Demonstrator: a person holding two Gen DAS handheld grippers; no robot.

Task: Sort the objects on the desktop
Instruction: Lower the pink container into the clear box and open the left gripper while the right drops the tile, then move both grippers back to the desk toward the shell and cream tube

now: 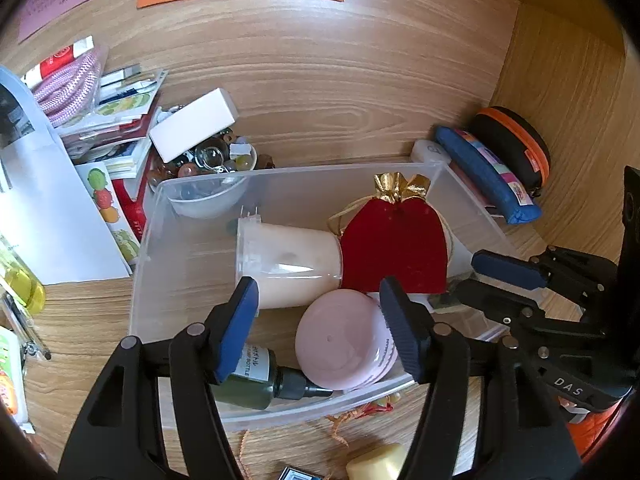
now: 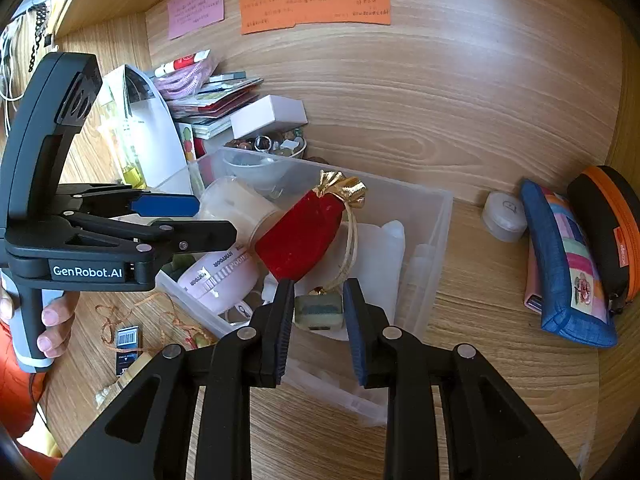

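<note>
Between the right gripper's (image 2: 318, 312) barely parted jaws, apart from both pads: a small greenish block (image 2: 319, 313) on a cord, over the clear plastic bin (image 2: 434, 216). Inside the bin: red velvet pouch (image 1: 390, 248) with gold top, pink-lidded jar (image 1: 344, 350), pale tub (image 1: 290, 266), dark green pump bottle (image 1: 260, 380). Above the jar, left gripper (image 1: 320, 320) half open, gripping nothing.

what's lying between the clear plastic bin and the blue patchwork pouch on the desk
A small round white case stands on the bare wooden desk between the clear plastic bin and the blue patchwork pouch, clearest in the right wrist view.
</note>
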